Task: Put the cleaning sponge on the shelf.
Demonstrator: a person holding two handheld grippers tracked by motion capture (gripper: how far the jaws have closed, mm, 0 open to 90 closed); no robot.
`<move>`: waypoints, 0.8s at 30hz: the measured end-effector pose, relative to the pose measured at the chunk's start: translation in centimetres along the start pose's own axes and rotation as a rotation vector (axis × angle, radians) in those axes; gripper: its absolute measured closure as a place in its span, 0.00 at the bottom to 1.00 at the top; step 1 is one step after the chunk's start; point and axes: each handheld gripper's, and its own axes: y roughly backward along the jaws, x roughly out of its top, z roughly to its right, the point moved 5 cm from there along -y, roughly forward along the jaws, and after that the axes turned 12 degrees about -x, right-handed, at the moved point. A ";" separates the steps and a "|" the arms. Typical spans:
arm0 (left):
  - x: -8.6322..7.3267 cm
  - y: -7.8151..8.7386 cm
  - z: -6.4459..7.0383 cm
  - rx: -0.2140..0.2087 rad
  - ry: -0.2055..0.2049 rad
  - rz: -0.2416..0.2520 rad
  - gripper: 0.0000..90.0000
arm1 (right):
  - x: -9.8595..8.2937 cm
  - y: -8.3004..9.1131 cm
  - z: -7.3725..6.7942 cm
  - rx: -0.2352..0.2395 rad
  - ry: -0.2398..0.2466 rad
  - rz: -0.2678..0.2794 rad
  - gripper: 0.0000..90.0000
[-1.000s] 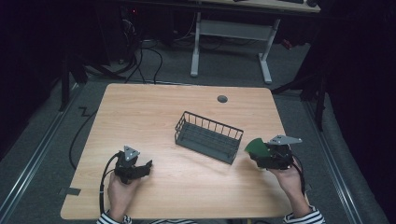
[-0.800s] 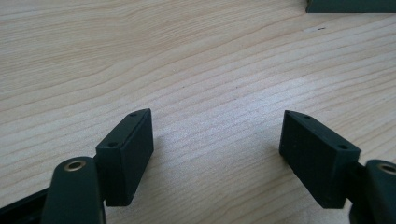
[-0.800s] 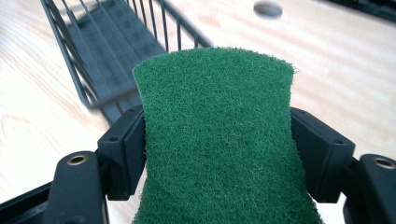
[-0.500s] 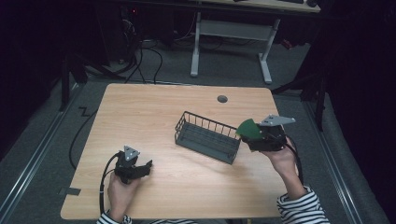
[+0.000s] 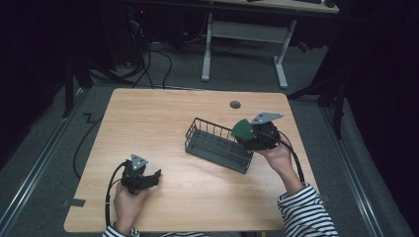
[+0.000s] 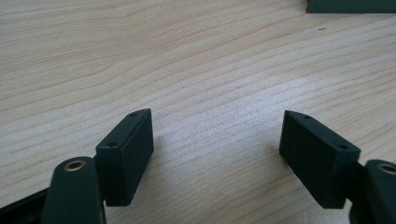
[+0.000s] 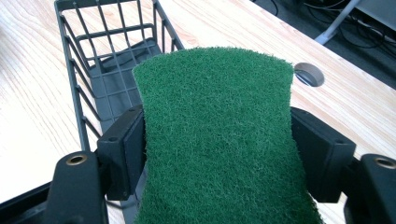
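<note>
Right gripper (image 5: pixel 253 136) clamped on a green scouring pad (image 7: pixel 219 135), jaws pressing its two long edges, pad bowed a little between them; held in the air at the right end of the wire basket (image 5: pixel 217 145), just over its rim. Pad looks light, soft and floppy with a rough, grippy surface, so unlikely to slip, not fragile; an edge grip like this one bends it, and a hold nearer the middle would probably keep it flatter. Basket is dark wire, open top, narrow and long, lying at an angle mid-table; in the right gripper view its inside looks empty, so there is room to drop the pad in, but the thin rim wires could catch a drooping corner. Left gripper (image 5: pixel 140 177) rests low on the table (image 5: pixel 163 111) near the front left, jaws wide apart, nothing between them. Bare wood all round, cable hole (image 5: pixel 235 104) behind the basket, table edges well apart from both grippers
</note>
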 end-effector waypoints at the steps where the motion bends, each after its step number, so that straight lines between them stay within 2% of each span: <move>1: 0.0 0.0 0.0 0.000 0.000 0.000 0.30 | 0.1 -0.2 -0.1 0.006 0.000 -0.004 0.31; 5: 0.0 0.0 0.0 -0.001 0.000 0.000 0.30 | 0.3 -1.0 -0.6 0.017 -0.004 -0.016 0.31; 14: 0.0 0.0 0.0 -0.001 0.000 0.000 0.30 | 0.4 -2.4 -1.7 0.024 0.025 -0.044 0.30; 20: 0.0 0.0 0.0 -0.001 0.000 0.000 0.30 | 0.2 -2.6 -2.0 0.012 0.060 -0.060 0.29; 24: 0.0 0.0 0.0 -0.001 0.000 0.000 0.30 | 0.2 -2.5 -2.1 0.027 0.058 -0.063 0.28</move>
